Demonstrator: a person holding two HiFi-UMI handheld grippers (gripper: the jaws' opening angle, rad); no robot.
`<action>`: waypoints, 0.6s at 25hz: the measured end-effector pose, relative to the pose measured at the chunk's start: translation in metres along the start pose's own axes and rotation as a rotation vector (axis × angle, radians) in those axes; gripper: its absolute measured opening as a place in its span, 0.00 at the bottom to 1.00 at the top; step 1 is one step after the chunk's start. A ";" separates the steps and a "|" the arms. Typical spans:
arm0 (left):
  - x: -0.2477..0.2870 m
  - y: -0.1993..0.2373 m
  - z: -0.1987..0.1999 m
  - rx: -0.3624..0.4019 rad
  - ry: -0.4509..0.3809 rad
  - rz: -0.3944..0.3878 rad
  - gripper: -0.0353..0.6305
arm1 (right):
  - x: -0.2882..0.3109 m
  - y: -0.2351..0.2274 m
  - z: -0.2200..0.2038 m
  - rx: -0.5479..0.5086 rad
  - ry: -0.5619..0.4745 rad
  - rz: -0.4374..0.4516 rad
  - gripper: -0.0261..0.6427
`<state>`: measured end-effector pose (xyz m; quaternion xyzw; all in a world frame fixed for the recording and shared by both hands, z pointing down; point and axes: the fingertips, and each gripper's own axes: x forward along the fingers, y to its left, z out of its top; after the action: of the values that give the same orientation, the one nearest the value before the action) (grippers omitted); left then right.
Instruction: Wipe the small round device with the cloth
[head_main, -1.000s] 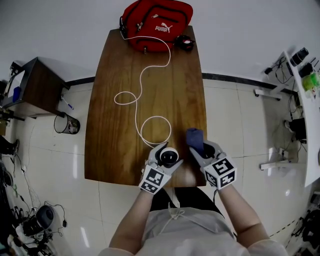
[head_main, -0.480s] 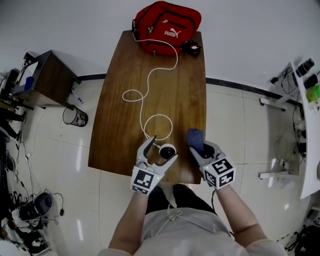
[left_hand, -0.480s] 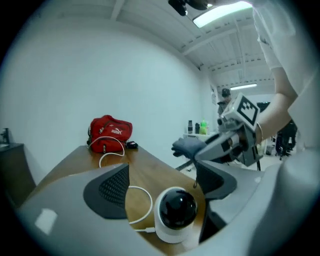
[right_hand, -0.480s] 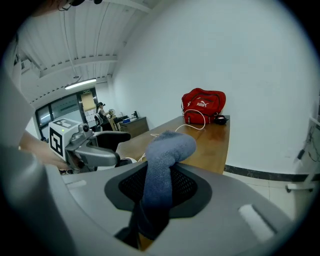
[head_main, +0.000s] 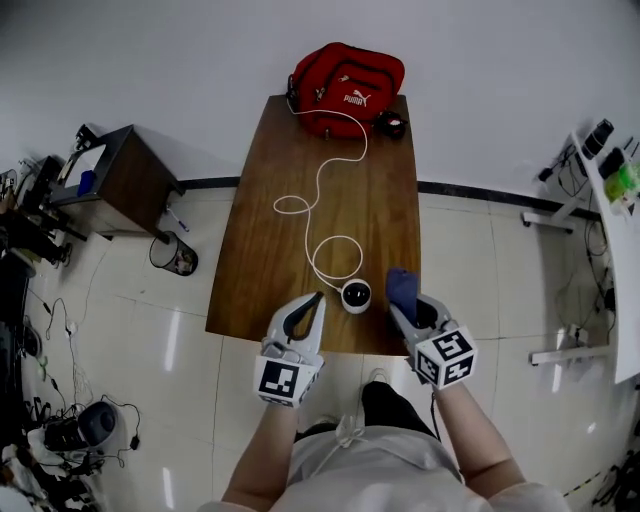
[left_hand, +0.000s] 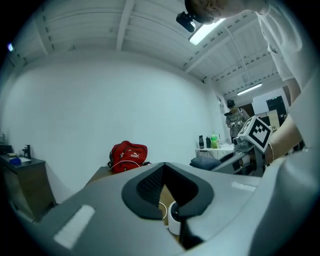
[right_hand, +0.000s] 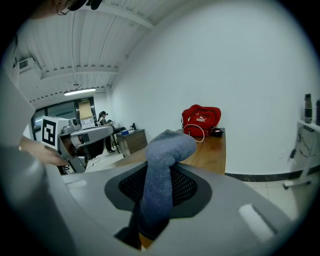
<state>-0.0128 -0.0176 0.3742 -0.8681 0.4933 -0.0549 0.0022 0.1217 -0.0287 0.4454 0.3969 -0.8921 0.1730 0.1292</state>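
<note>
Long brown wooden counter, red fabric bag at its far end. My left gripper is over the near edge: fingers just snapped closed, pressed together, nothing between them. Right gripper: fingers pinching the folded grey-blue cloth. The small round white device with a black top sits on the counter between the two grippers, touching neither. Thin white cable runs from bag to device.

— One table is counted, one red bag, one white cable.
— One round device is logged, and one cloth.
— Two more are tallied: left gripper, right gripper. One bin is added.
</note>
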 end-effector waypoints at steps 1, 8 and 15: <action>-0.013 0.000 0.001 -0.002 0.000 -0.012 0.06 | -0.006 0.010 -0.001 -0.002 -0.008 -0.015 0.22; -0.114 -0.004 0.017 -0.015 -0.037 -0.127 0.06 | -0.052 0.099 -0.027 -0.004 -0.038 -0.128 0.22; -0.182 -0.013 0.017 -0.022 -0.059 -0.207 0.06 | -0.091 0.177 -0.049 -0.006 -0.048 -0.206 0.22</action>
<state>-0.0921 0.1440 0.3410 -0.9156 0.4015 -0.0240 0.0016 0.0524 0.1617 0.4198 0.4901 -0.8500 0.1466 0.1258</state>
